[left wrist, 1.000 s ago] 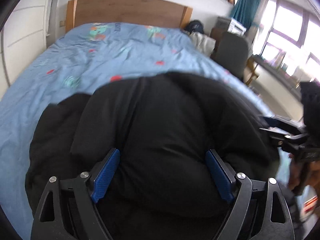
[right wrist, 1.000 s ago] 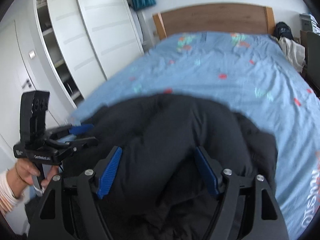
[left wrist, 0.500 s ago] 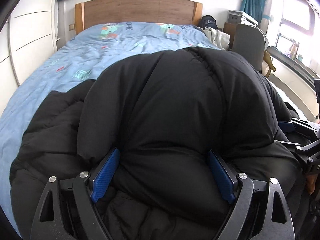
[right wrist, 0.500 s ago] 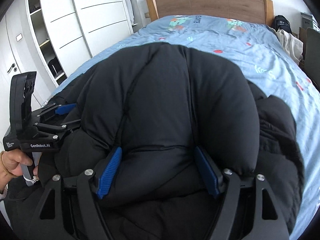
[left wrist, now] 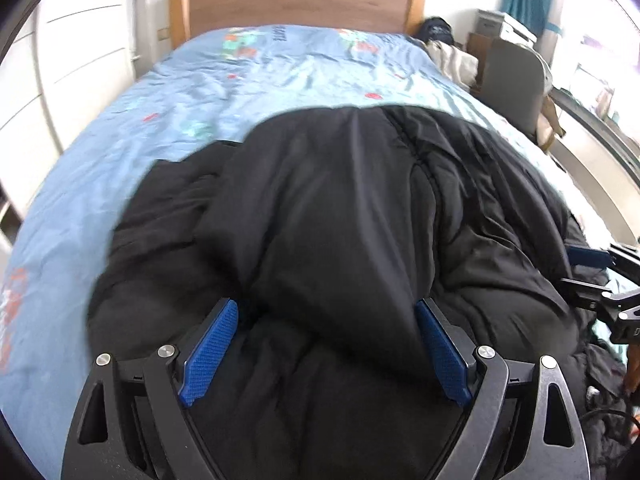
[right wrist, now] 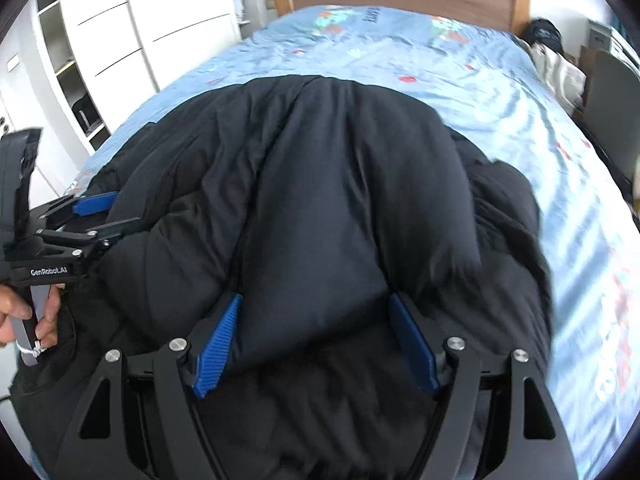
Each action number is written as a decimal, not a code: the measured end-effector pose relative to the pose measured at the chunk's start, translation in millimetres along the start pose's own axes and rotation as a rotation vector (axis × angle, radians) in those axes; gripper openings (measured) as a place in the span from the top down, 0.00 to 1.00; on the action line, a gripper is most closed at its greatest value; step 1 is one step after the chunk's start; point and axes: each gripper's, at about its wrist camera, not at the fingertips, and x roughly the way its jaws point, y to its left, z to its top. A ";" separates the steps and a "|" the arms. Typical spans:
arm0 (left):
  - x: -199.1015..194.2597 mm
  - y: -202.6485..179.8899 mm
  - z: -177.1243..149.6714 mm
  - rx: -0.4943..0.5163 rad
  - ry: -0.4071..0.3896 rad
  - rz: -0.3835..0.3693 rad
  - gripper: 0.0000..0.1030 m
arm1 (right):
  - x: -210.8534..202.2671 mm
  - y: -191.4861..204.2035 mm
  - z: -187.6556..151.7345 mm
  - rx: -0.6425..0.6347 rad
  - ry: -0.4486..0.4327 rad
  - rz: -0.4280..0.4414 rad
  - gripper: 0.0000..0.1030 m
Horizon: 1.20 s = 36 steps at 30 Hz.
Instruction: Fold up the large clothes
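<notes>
A black puffer jacket (left wrist: 340, 200) lies bunched on the near half of a blue patterned bed (left wrist: 200, 100). My left gripper (left wrist: 324, 308) is shut on a thick padded fold of it, which bulges out between the blue pads (left wrist: 208, 352). In the right wrist view the same jacket (right wrist: 340, 180) fills the middle. My right gripper (right wrist: 316, 300) is shut on another fat fold. Each gripper shows in the other's view: the right gripper (left wrist: 592, 276) at the far right edge, the left gripper (right wrist: 80, 220) at the left, held by a hand (right wrist: 24, 316).
The bed's far half (right wrist: 440, 60) is bare sheet up to a wooden headboard (left wrist: 296, 0). White wardrobe doors (right wrist: 160, 20) run along the left. A grey chair (left wrist: 516, 76) and a heap of light cloth (left wrist: 452, 60) stand at the right side.
Half a second ago the held folds rose high and filled both views. Now they have sunk forward onto the jacket, and more blue sheet shows beyond. Both grips look unchanged.
</notes>
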 end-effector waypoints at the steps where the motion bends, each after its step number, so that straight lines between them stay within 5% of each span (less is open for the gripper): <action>1: -15.2 -0.4 -3.9 -0.002 -0.016 0.012 0.14 | -10.8 0.7 -3.4 0.013 -0.003 -0.008 0.28; 12: -153.3 -2.7 -78.3 0.041 -0.155 0.189 0.08 | -129.4 14.4 -88.8 0.061 -0.063 -0.028 0.28; 27: -228.0 28.4 -193.6 -0.071 -0.127 0.266 0.07 | -240.9 -5.6 -222.5 0.265 -0.136 -0.070 0.22; 36: -257.0 45.9 -228.6 -0.115 -0.143 0.282 0.06 | -284.3 -27.9 -277.5 0.411 -0.182 -0.102 0.19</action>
